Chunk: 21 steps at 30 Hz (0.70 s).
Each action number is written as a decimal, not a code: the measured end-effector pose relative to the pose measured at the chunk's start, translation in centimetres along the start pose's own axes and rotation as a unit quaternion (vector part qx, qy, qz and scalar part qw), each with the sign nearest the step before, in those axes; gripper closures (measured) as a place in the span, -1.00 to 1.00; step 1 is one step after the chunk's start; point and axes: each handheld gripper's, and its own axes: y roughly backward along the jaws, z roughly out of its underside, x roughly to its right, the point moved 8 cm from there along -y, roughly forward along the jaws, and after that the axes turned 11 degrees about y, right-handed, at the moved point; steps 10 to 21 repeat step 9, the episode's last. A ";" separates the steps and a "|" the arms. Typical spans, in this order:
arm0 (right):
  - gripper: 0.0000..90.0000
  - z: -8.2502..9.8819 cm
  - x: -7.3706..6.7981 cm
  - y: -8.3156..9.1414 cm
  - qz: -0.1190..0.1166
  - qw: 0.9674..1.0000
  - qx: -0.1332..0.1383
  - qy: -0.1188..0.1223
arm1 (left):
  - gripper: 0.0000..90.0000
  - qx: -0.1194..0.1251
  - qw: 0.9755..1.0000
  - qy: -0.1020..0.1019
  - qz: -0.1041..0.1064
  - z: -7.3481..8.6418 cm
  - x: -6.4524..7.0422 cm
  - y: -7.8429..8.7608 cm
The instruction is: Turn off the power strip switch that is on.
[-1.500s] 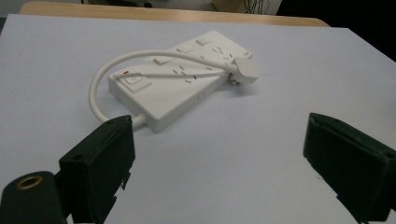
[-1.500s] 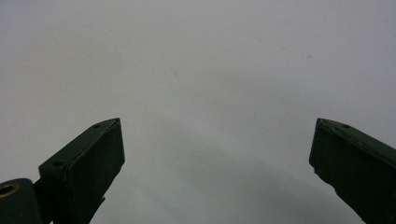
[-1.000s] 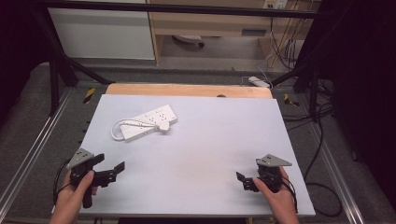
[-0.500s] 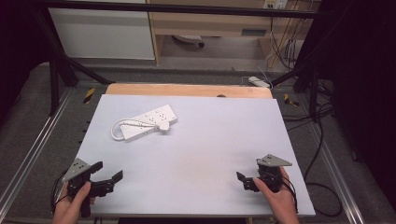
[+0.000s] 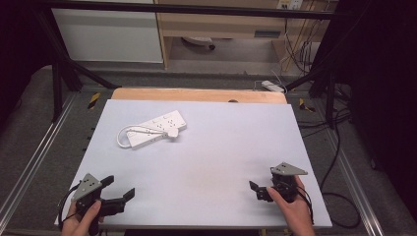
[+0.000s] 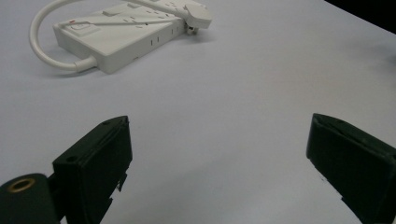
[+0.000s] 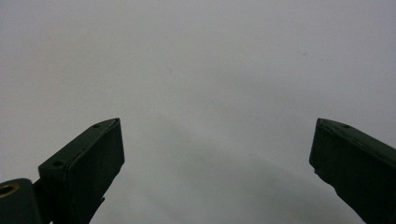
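A white power strip (image 5: 156,127) lies on the far left part of the white table (image 5: 211,147), with its white cable (image 5: 123,135) looped beside it and its plug (image 5: 172,132) resting against it. In the left gripper view the power strip (image 6: 121,35) is well ahead of the jaws, and the plug (image 6: 198,10) lies at its far end. My left gripper (image 5: 119,187) (image 6: 217,135) is open and holds nothing at the near left corner. My right gripper (image 5: 255,189) (image 7: 217,126) is open over bare table at the near right.
A wooden strip (image 5: 196,95) runs along the table's far edge. Metal frame rails (image 5: 29,167) flank both sides. Cables (image 5: 339,196) and another white strip (image 5: 271,86) lie on the floor to the right and behind.
My left gripper has drawn back toward the near left corner of the table. The right gripper and the power strip have stayed in place.
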 end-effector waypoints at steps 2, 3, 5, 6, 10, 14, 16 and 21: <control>-0.93 0.0 0.1 0.0 0.002 1.000 0.001 0.001 | -0.84 -0.002 1.000 -0.001 0.004 0.1 0.4 -0.2; -0.93 0.0 0.1 0.0 0.003 1.000 0.001 0.002 | -0.84 -0.004 1.000 -0.003 0.003 0.2 0.5 -0.3; -0.93 0.0 0.2 -0.1 0.006 1.000 0.000 -0.001 | -0.84 -0.011 1.000 -0.005 0.004 0.4 0.7 -0.6; -0.93 0.0 0.3 -0.2 0.009 1.000 0.000 -0.004 | -0.84 -0.013 1.000 -0.007 0.001 0.4 0.8 -0.8; -0.93 0.1 1.0 -0.7 0.019 1.000 -0.001 -0.009 | -0.84 -0.014 1.000 -0.011 -0.004 0.3 1.0 -1.4; -0.93 0.1 1.0 -0.7 0.019 1.000 -0.001 -0.009 | -0.84 -0.014 1.000 -0.011 -0.004 0.3 1.0 -1.4; -0.93 0.1 1.0 -0.7 0.019 1.000 -0.001 -0.009 | -0.84 -0.014 1.000 -0.011 -0.004 0.3 1.0 -1.4; -0.93 0.1 1.0 -0.7 0.019 1.000 -0.001 -0.009 | -0.84 -0.014 1.000 -0.011 -0.004 0.3 1.0 -1.4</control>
